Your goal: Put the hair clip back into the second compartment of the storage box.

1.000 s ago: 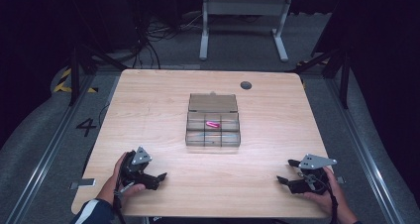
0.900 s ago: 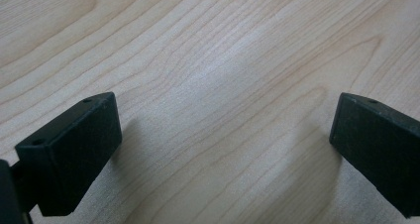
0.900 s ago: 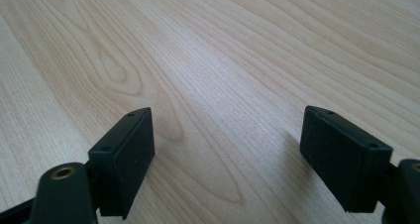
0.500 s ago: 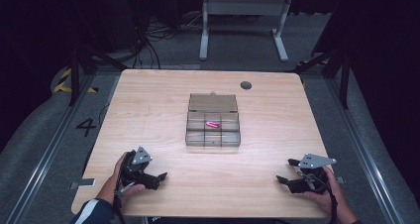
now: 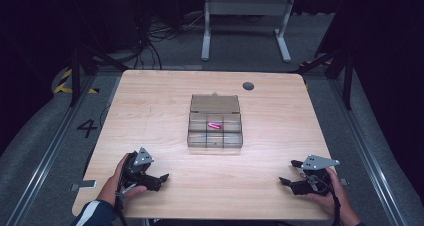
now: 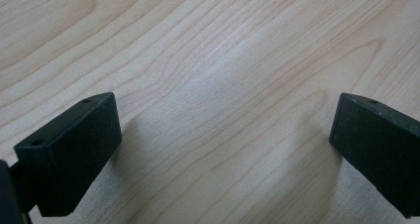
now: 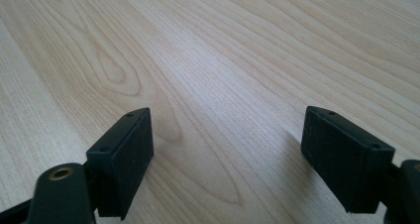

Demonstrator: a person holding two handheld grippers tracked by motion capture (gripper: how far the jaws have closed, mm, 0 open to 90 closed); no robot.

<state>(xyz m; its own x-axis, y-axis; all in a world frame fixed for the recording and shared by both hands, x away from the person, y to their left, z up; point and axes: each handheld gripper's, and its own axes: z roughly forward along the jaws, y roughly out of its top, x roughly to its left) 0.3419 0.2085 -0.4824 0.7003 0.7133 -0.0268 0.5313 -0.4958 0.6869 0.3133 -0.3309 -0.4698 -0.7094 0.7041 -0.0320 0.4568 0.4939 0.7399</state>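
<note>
- Wooden table (image 5: 150,111) under both grippers, dark room around.
- left gripper (image 5: 159,178) near its front-left corner, jaws wide apart, nothing between.
- right gripper (image 5: 291,173) front-right, also spread, holding nothing.
- clear divided box (image 5: 215,122) mid-table, well apart from both, pink thing (image 5: 214,125) in one compartment.

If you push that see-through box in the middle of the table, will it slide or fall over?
The clear box looks low, wide and flat on the wooden table, so it would probably slide, not tip. It seems thin plastic, so likely light. Its lid stands open at the back, so a push there might flap it. The small pink thing inside could shift about.
</note>
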